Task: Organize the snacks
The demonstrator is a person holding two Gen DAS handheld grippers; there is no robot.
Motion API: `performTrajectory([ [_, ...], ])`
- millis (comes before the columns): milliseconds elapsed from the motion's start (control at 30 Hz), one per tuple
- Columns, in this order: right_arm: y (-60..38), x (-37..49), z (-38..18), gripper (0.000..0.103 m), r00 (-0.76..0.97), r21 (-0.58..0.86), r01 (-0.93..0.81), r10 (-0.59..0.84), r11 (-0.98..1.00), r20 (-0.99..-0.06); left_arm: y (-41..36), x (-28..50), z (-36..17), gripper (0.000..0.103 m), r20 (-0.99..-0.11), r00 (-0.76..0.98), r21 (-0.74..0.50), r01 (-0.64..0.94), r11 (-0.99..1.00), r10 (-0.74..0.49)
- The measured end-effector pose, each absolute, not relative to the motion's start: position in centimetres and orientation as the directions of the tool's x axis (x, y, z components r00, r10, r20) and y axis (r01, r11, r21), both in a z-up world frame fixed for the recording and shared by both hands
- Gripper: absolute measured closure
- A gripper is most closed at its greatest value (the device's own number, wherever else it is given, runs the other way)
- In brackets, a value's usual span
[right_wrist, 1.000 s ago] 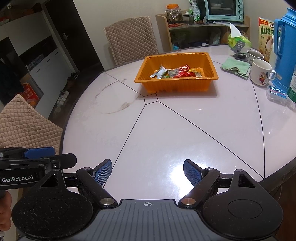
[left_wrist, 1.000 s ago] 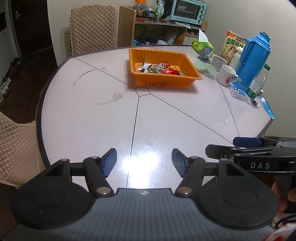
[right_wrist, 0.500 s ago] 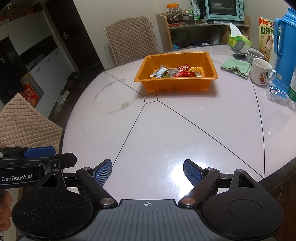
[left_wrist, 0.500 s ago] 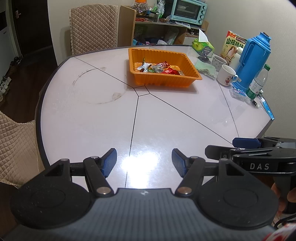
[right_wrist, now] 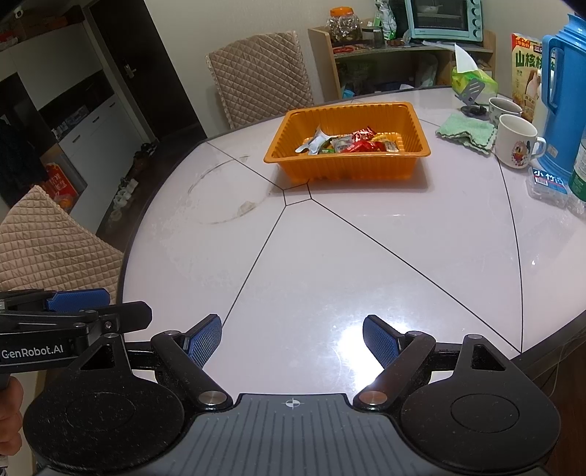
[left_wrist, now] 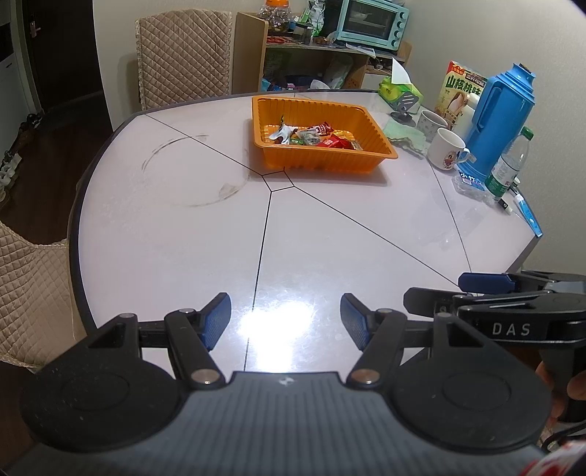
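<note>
An orange plastic tray point(left_wrist: 370, 161) point(right_wrist: 366, 166) stands on the far middle of the white table point(left_wrist: 183, 238) point(right_wrist: 366, 274). Several wrapped snacks point(left_wrist: 315, 137) point(right_wrist: 348, 142) lie in it. My left gripper point(left_wrist: 285, 322) is open and empty above the table's near edge, far from the tray. My right gripper point(right_wrist: 293, 340) is open and empty, also at the near edge. Each gripper shows from the side in the other's view: the right one point(left_wrist: 487, 283), the left one point(right_wrist: 78, 298).
Two mugs point(right_wrist: 516, 141), a green cloth point(right_wrist: 465, 131), a blue thermos point(left_wrist: 503, 110), a water bottle point(left_wrist: 509, 164), a tissue pack point(left_wrist: 397, 88) and a snack box point(left_wrist: 461, 88) stand at the table's right. Quilted chairs point(right_wrist: 256, 73) point(right_wrist: 47, 238) stand around the table. A shelf with a toaster oven point(left_wrist: 370, 18) is behind.
Both views have shifted slightly, with the tray a touch farther away and higher in frame. Both grippers stay open and empty.
</note>
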State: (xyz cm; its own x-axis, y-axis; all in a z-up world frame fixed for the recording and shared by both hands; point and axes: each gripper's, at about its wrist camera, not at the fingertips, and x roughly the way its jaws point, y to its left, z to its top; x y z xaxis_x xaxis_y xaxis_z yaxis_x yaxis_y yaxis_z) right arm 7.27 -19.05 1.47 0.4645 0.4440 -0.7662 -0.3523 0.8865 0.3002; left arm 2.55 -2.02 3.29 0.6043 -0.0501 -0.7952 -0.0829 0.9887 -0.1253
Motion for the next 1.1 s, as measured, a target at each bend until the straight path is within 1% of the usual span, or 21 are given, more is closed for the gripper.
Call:
performTrajectory([
  [1100, -19.5, 7.6, 1.5, 0.019, 0.462, 0.306, -0.358, 0.452, 0.882, -0.763, -2.5, 3.5, 3.7, 0.038, -0.795, 0.605, -0.122, -0.09, 0.988, -0.043],
])
